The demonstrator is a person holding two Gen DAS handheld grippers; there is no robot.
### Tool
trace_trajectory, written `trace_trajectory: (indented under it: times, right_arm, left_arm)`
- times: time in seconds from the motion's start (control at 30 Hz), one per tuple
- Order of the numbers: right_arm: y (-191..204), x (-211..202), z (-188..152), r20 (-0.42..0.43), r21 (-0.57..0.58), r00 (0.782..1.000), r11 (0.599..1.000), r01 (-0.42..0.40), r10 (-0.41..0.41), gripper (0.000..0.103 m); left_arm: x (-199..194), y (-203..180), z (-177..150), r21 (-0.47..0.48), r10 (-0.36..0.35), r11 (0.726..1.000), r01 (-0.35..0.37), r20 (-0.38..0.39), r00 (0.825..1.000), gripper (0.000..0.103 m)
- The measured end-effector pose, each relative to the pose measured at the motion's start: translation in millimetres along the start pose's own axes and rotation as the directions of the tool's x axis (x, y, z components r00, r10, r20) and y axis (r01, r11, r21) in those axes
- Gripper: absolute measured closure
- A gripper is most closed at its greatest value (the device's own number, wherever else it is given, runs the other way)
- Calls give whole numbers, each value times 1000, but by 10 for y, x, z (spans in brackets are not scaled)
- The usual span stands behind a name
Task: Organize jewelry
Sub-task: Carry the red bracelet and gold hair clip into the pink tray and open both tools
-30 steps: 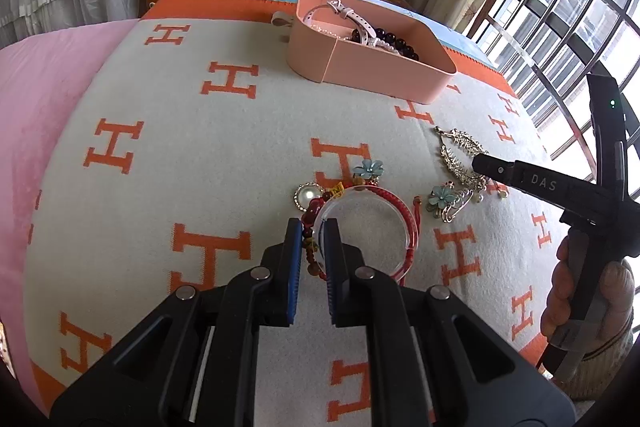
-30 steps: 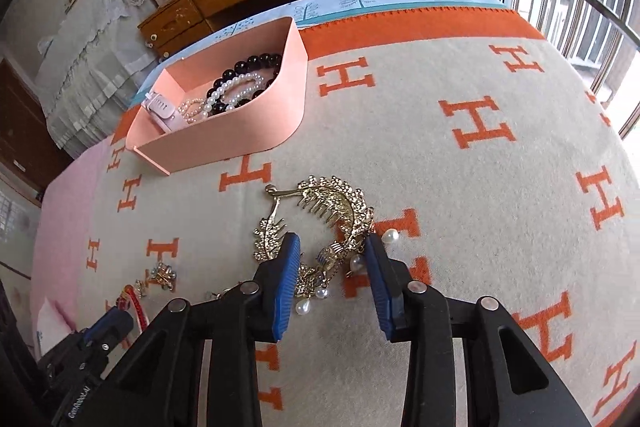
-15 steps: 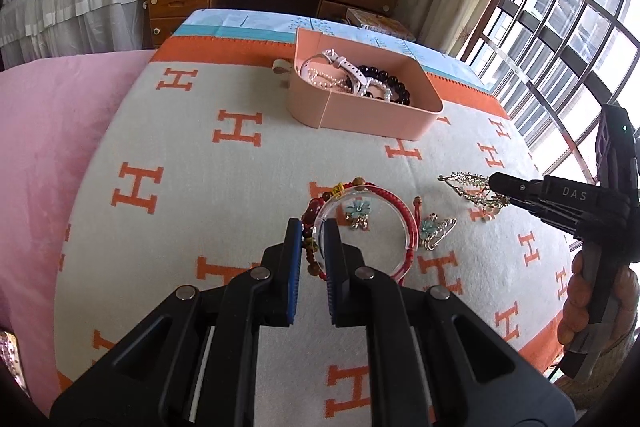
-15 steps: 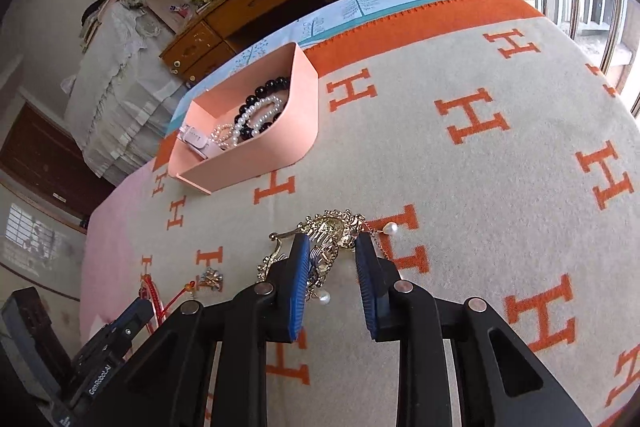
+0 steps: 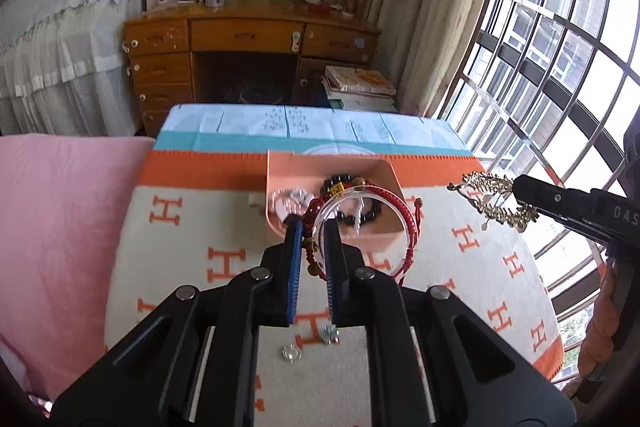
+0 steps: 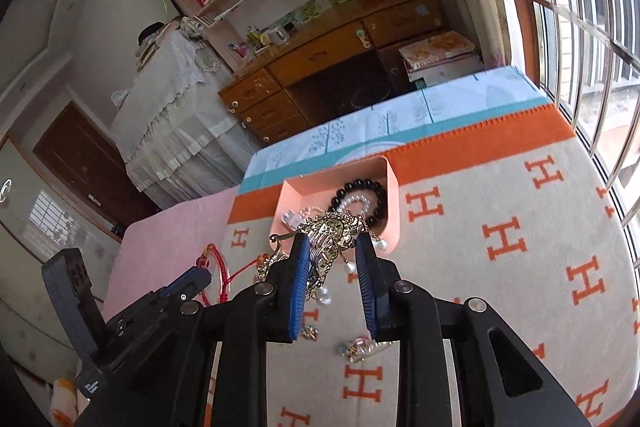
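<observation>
My left gripper is shut on a bunch of bracelets: a clear bangle, a red cord one and a red beaded one. They hang in the air in front of the pink tray. My right gripper is shut on a gold hair comb with dangling pearls, also lifted, with the pink tray behind it. The tray holds black beads, pearls and a white watch. In the left wrist view the right gripper carries the comb at the right. The left gripper shows low at the left of the right wrist view.
Two small brooches lie on the H-patterned blanket below the grippers, also seen as brooches. A pink cover lies to the left. A wooden desk stands beyond the bed, barred windows to the right.
Both grippers have risen off the blanket, the left with the bracelets and the right with the gold comb. The brooches stayed on the blanket.
</observation>
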State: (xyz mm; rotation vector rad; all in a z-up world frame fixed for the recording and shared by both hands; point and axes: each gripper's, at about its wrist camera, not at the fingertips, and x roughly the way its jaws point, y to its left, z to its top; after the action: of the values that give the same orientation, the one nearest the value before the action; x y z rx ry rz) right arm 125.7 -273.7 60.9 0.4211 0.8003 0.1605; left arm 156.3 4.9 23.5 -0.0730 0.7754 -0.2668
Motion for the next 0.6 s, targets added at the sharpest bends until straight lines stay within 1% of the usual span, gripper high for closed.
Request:
trace_trajectory:
  times: [0.1,0.2,0.3,0.37,0.47,0.6]
  right_arm:
    - [117,92,195,20,3,1000,1000,3,-3,80]
    - [176,293,339,23,13,1000,1000,18,-18,80]
    - [182,575,426,6,24,1000,999,23,-23,80]
    - [182,793,469,-10,26,999,999,31,-30,80]
    - [137,1142,495,-33,35,999,999,36,-35,80]
    - [106,1499,514,-47,32,998,999,44,-43,80]
  left_arm:
    - [174,-9,264,1,5,1000,-5,-17,1000,95]
    - [481,-1,387,7,29,1000,-29,-72,997,95]
    - [807,41,371,-1,27,1000,-28,-146,989,95]
    - [994,75,329,2,47,999,-47,-174,984,95]
    - [1285,155,234,-10,57,998,-60,-219,974,95]
    - [1639,225,141,-19,63,997,-70,-268,961,95]
